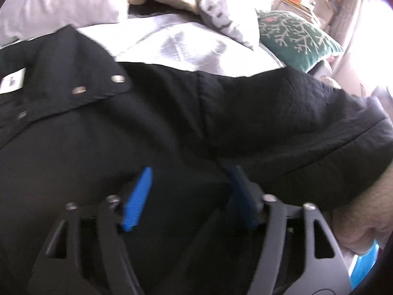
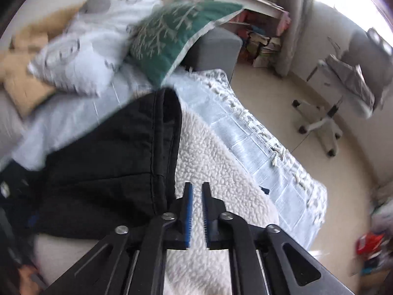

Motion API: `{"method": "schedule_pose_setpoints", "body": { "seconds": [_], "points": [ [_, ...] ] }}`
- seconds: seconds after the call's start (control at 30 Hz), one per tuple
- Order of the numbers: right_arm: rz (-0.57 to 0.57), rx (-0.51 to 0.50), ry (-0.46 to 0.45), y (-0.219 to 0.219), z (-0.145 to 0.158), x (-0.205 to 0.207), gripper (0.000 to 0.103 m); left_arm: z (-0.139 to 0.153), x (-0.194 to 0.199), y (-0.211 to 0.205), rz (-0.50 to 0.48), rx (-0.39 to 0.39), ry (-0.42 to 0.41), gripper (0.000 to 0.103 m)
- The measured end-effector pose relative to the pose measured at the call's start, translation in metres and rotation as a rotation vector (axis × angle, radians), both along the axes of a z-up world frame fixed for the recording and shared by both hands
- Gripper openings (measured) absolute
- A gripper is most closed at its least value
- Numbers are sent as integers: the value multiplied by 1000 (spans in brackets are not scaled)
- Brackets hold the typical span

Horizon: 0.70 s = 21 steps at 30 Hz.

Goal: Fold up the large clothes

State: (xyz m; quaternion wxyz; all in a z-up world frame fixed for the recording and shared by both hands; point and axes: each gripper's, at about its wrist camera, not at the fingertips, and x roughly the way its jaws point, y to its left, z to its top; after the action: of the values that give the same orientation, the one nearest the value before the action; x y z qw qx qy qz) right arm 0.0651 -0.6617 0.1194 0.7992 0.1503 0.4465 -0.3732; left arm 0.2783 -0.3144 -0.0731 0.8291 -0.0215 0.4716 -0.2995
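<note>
A large black garment with metal snaps and a white label lies spread over the bed, filling the left wrist view. My left gripper hovers just over its middle, blue pads wide apart and open, gripping nothing. In the right wrist view the black garment ends in a stitched edge at the left. My right gripper is beside that edge, above a white fleece blanket. Its jaws are shut but for a thin slit, with nothing in it.
A green patterned cushion, white pillows and a tan cushion lie at the head of the bed. A pale fringed throw hangs over the bed's right edge. A wheeled chair stands on the floor. A person's forearm is at the lower right.
</note>
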Motion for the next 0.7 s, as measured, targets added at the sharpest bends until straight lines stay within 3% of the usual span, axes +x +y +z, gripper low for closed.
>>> {"method": "schedule_pose_setpoints", "body": {
  "seconds": [0.07, 0.13, 0.23, 0.43, 0.7],
  "points": [
    [6, -14, -40, 8, 18, -10, 30, 15, -5, 22, 27, 0, 17, 72],
    [23, -28, -74, 25, 36, -18, 35, 26, -10, 41, 49, 24, 17, 75],
    [84, -8, -137, 55, 52, -17, 68, 51, -18, 77, 90, 74, -5, 77],
    [190, -35, -163, 132, 73, -10, 75, 89, -42, 161, 177, 148, -37, 81],
    [361, 37, -177, 239, 60, 1, 81, 120, -70, 278, 311, 228, -67, 82]
  ]
}}
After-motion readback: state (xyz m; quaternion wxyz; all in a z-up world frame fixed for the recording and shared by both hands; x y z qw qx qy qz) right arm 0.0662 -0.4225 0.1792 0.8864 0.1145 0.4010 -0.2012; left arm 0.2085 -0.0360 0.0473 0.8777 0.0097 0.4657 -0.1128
